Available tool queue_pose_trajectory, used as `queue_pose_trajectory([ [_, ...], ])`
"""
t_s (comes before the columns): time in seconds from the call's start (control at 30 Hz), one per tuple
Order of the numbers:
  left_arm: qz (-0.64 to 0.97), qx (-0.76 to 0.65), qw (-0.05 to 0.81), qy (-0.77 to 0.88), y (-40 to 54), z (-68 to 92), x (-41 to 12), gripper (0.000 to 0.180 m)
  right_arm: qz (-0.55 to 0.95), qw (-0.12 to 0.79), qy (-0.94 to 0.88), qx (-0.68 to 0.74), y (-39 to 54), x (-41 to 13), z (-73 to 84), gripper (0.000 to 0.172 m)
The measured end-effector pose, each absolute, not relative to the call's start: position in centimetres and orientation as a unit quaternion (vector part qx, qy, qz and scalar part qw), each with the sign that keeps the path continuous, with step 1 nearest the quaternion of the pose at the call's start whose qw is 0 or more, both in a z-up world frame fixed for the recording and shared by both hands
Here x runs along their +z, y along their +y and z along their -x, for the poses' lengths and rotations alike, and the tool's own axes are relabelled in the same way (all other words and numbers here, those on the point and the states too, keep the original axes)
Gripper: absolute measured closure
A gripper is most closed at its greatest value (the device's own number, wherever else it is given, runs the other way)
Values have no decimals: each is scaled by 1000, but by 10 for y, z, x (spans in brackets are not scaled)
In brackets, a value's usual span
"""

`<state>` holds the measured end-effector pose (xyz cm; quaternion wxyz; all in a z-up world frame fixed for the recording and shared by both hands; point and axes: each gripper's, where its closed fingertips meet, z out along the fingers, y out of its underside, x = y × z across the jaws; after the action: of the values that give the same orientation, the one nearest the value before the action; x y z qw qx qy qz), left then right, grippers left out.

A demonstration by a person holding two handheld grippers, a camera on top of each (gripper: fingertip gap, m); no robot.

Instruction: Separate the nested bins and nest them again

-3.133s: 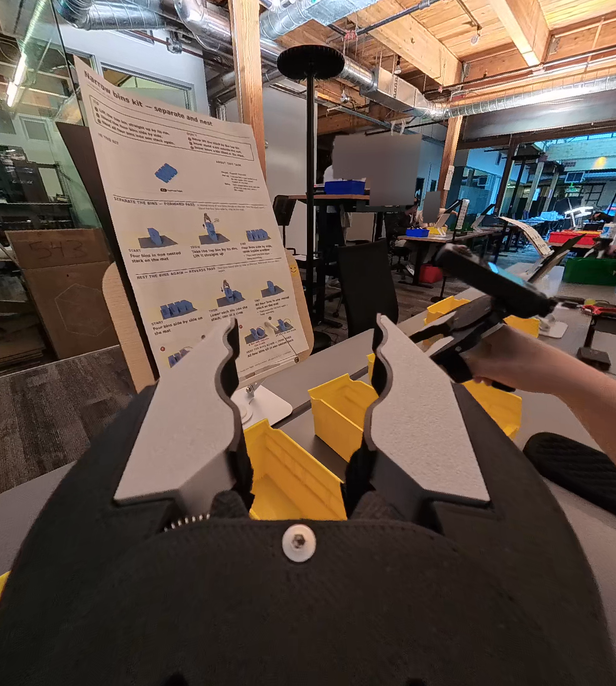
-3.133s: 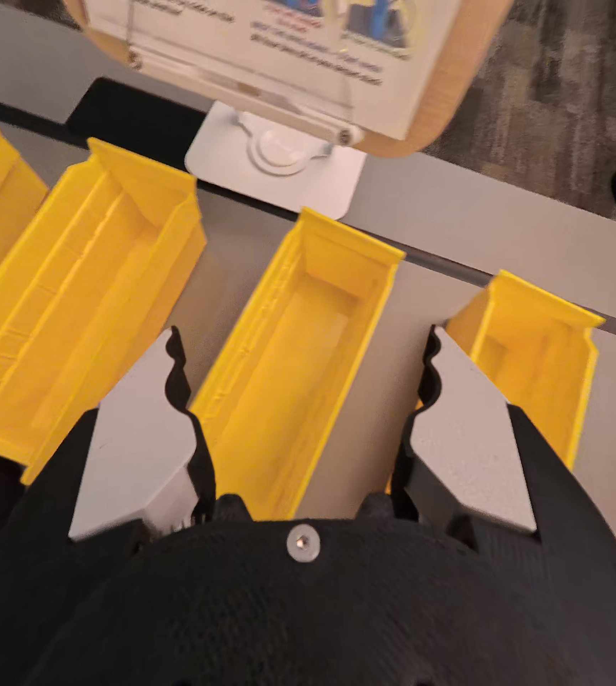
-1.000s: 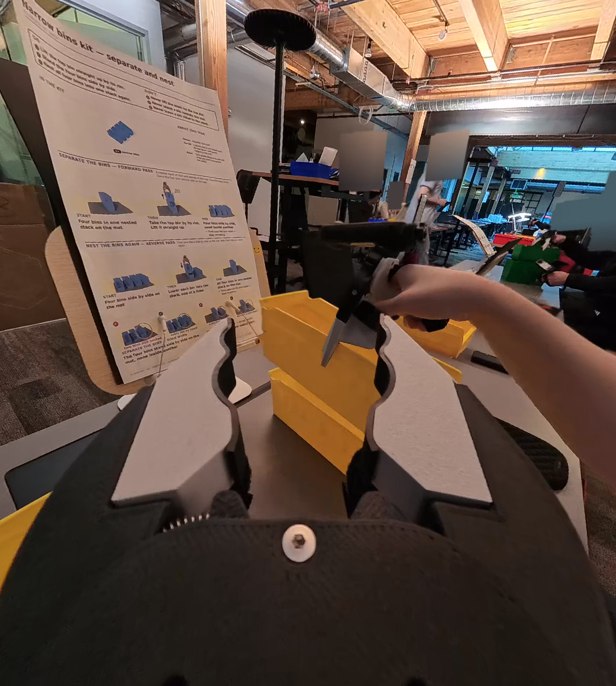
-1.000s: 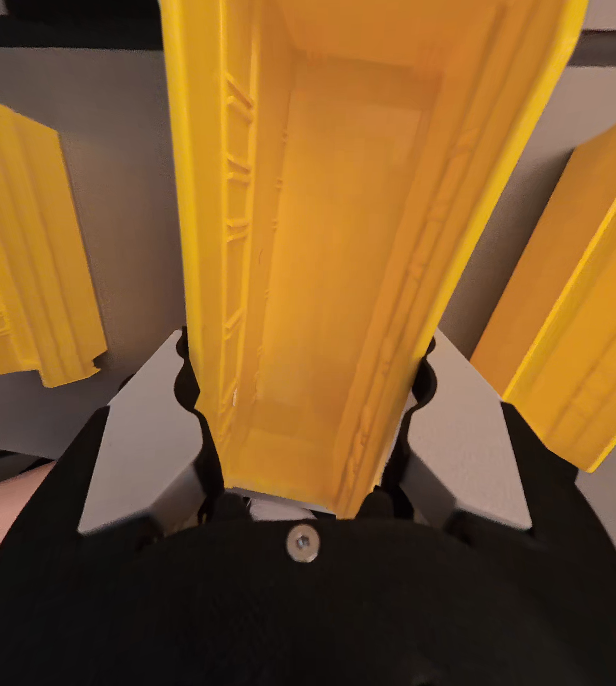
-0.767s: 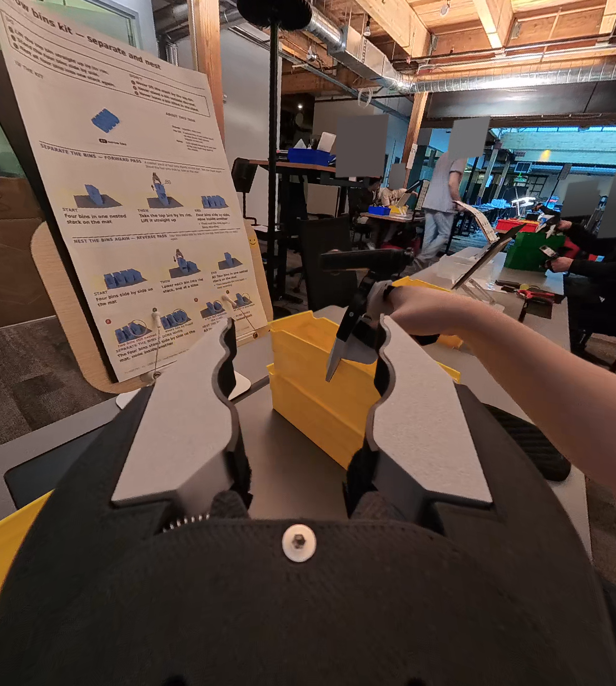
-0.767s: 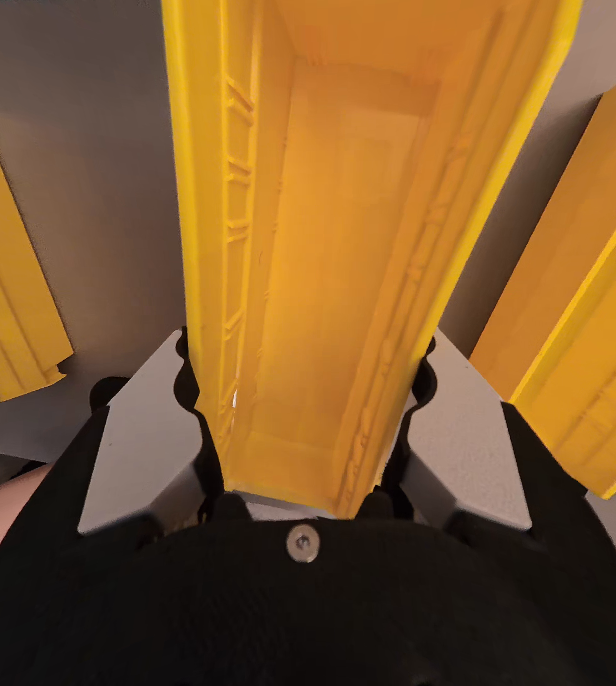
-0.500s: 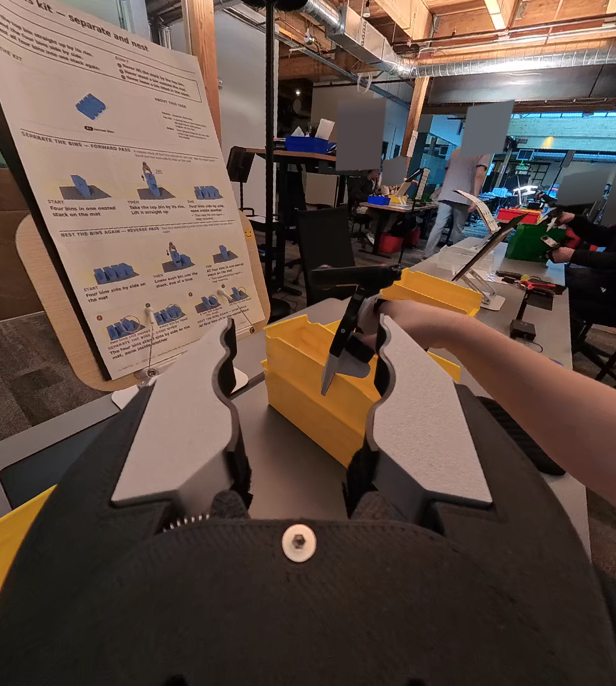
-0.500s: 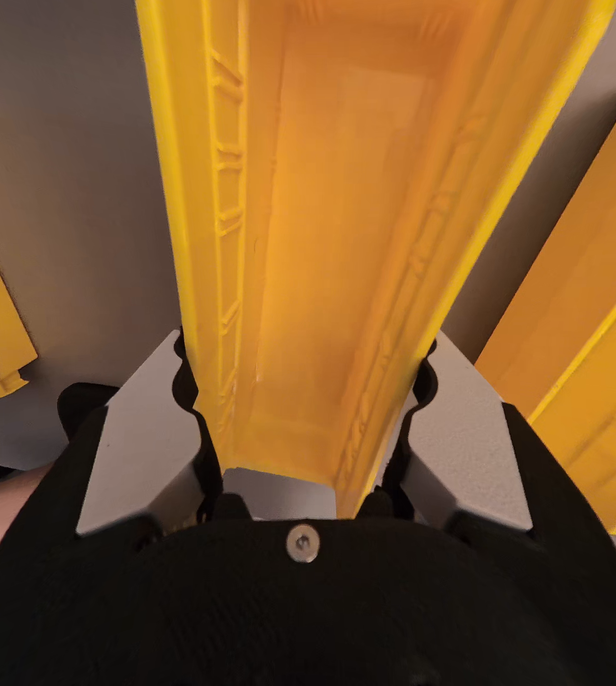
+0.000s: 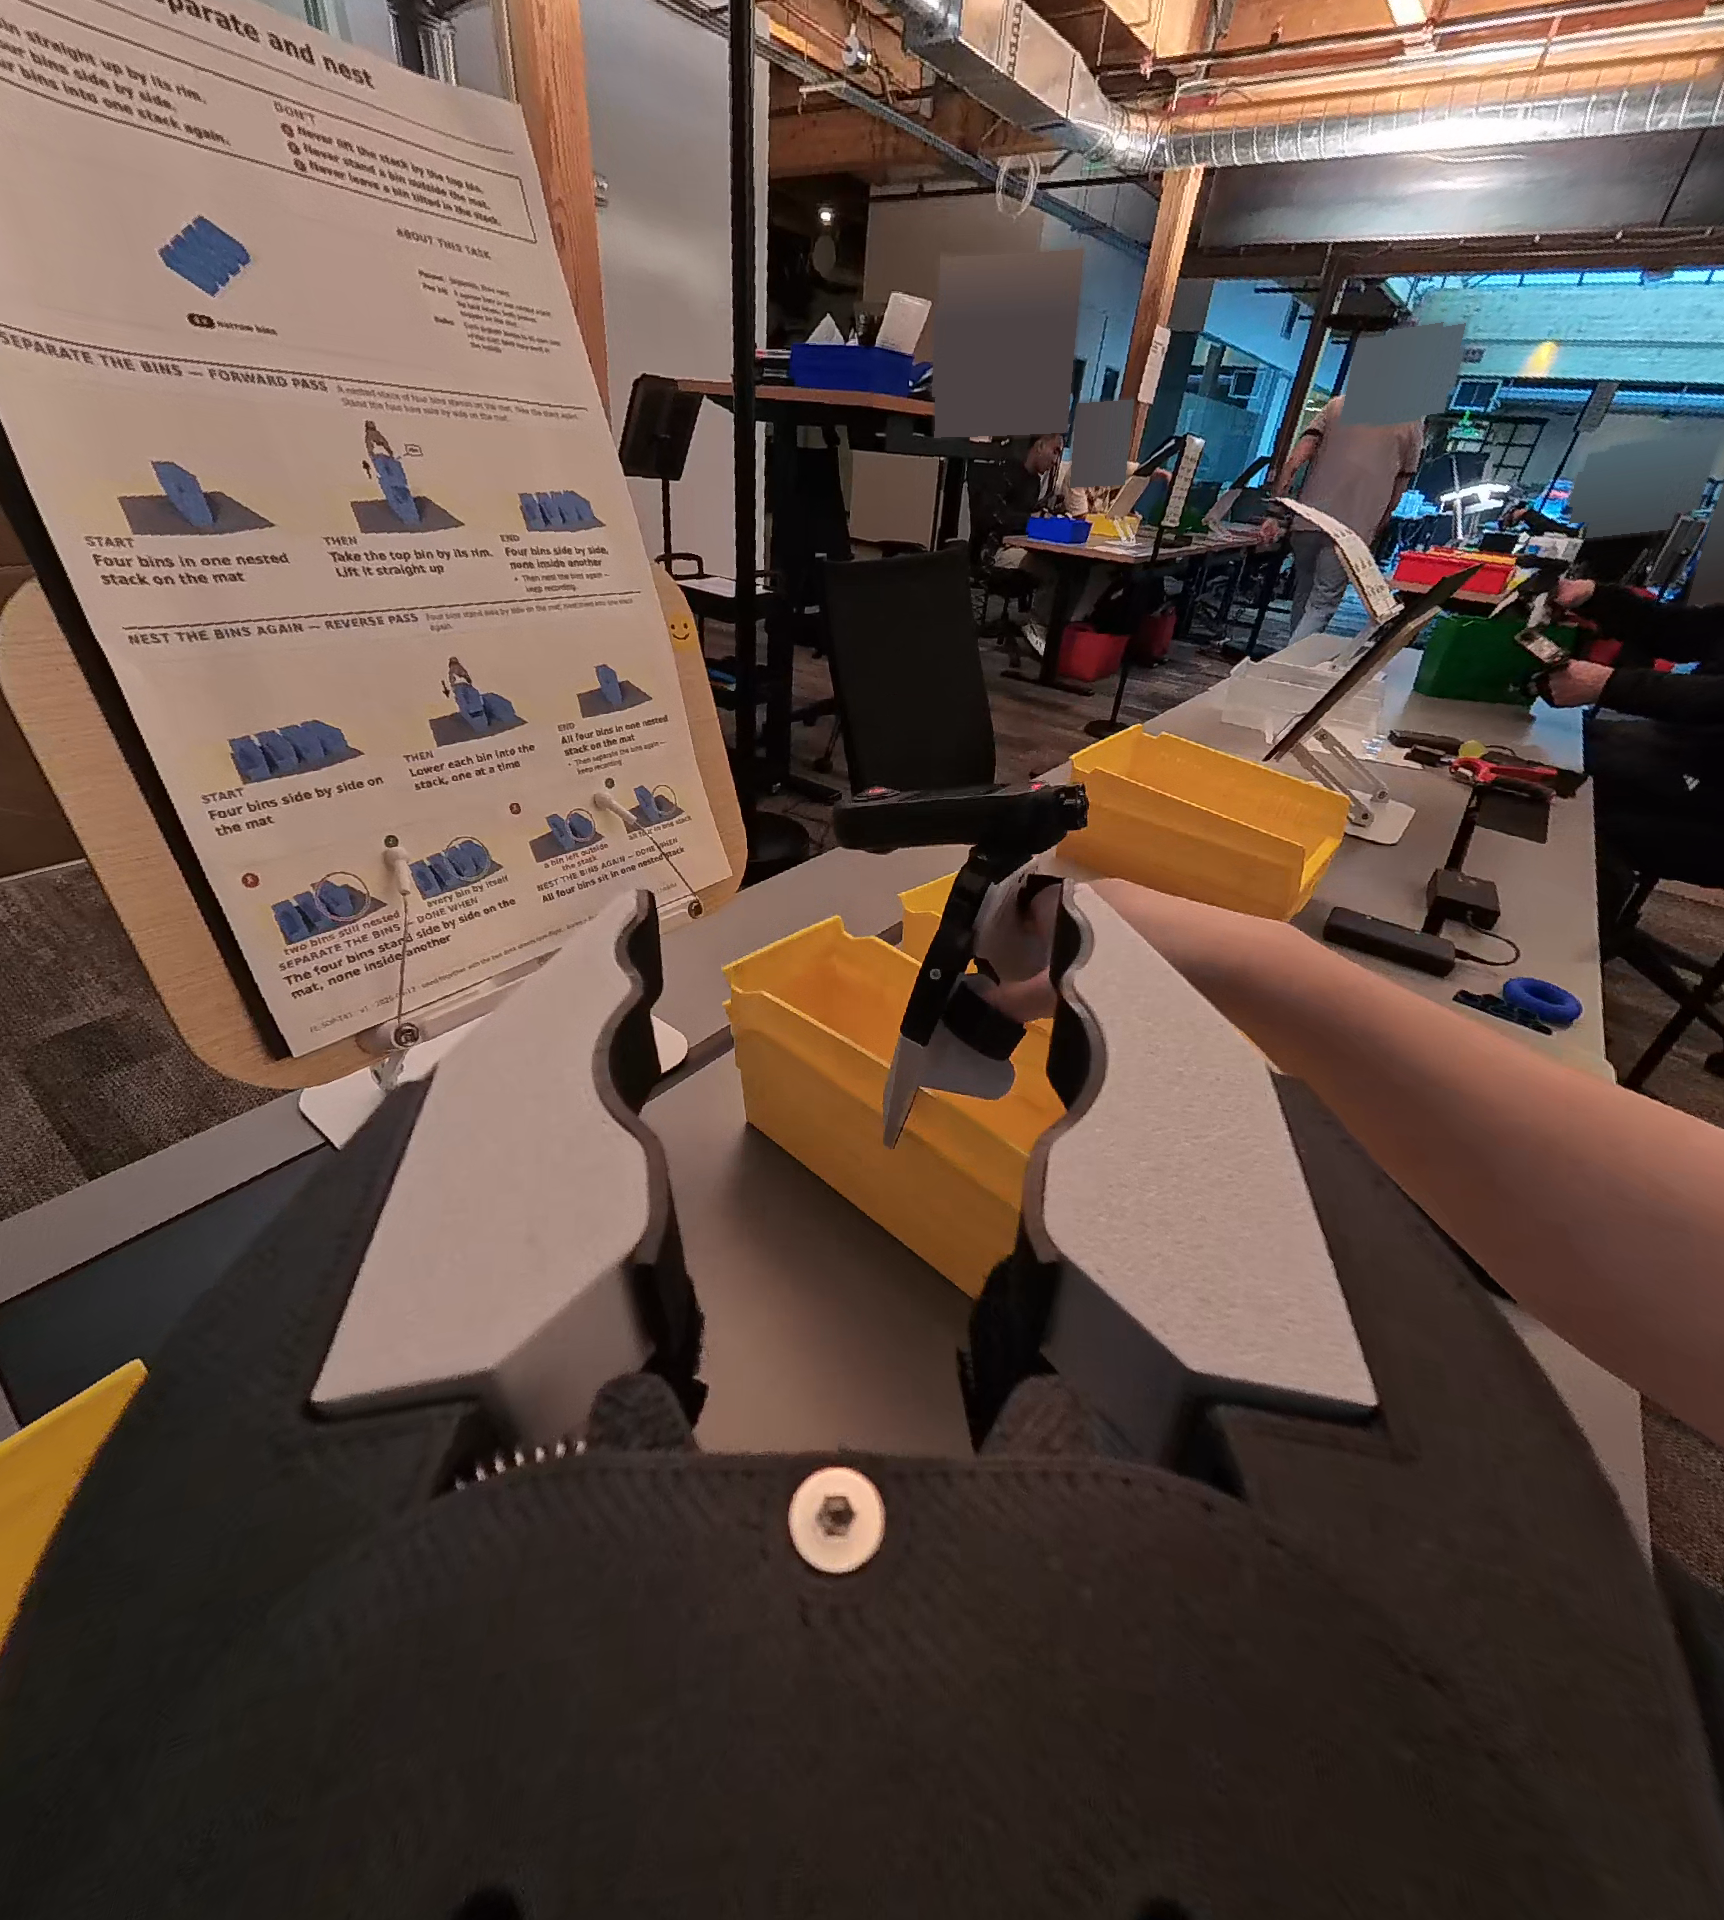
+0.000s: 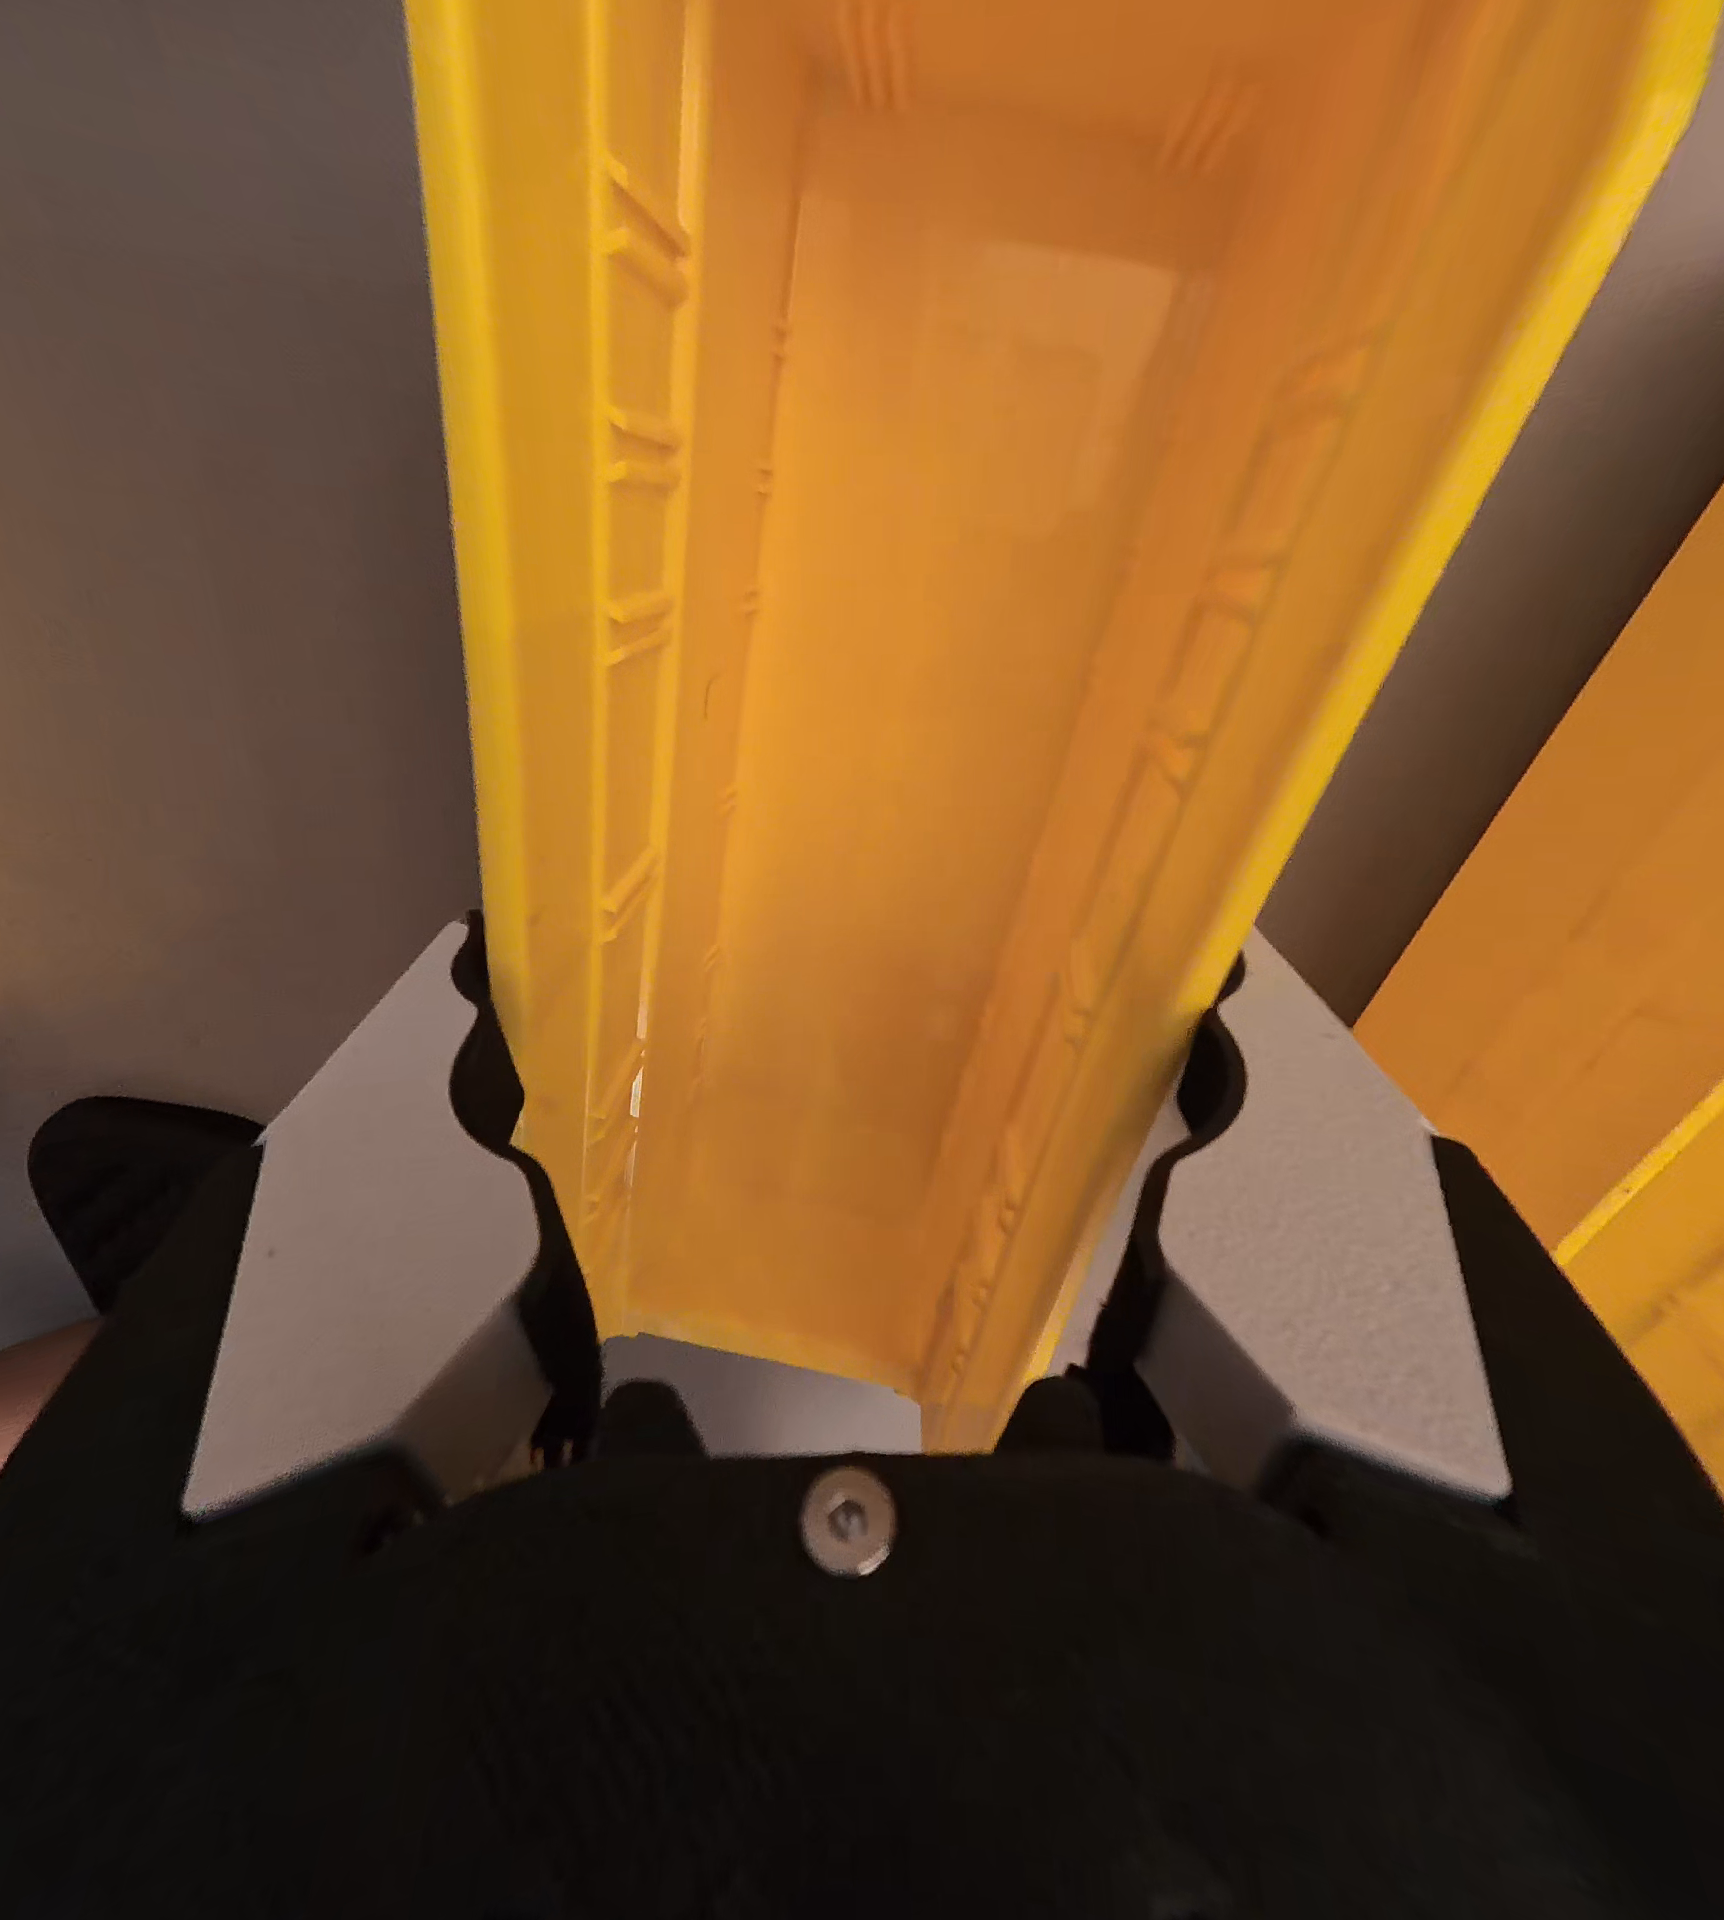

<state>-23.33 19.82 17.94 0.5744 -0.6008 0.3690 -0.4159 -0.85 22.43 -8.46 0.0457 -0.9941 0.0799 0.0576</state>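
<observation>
The right gripper (image 10: pixel 853 997) sat astride a yellow bin (image 10: pixel 941 675), one finger on each long outer wall near its near end. Its jaws stood wide, and on the left a thin dark gap showed between pad and wall — so the bin seemed let go rather than squeezed (the right pad's contact was too blurred to judge). From the left wrist view, that bin (image 9: pixel 837 997) rested inside another yellow bin (image 9: pixel 889 1174) out on the grey table (image 9: pixel 806 1299), before the instruction board (image 9: pixel 318 540) at the table's far edge. A third bin (image 9: pixel 1201 821) sat further back toward the far right corner — well apart. The left gripper (image 9: pixel 853 997) hung parted and bare above the table, short of the stack.
</observation>
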Motion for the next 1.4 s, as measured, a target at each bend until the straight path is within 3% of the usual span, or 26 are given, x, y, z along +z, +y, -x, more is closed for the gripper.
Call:
queue_pose_trajectory([
  [0.17,605,-414,569,372,199,230,176,105,995,67,51,45,227,-80,3,29],
  [0.3,609,-410,567,372,201,225,174,105,981,191,21,40,241,-17,-6,29],
  [0.4,626,-384,579,354,214,221,172,101,954,295,16,-54,241,41,-58,29],
  [0.5,635,-349,601,337,229,210,170,98,934,333,45,-125,226,62,-118,27],
  [0.93,599,-196,738,241,271,190,179,87,969,186,154,-51,171,-82,-177,20],
  [1.4,630,-207,705,251,278,202,171,90,977,109,178,-38,163,-115,-179,25],
])
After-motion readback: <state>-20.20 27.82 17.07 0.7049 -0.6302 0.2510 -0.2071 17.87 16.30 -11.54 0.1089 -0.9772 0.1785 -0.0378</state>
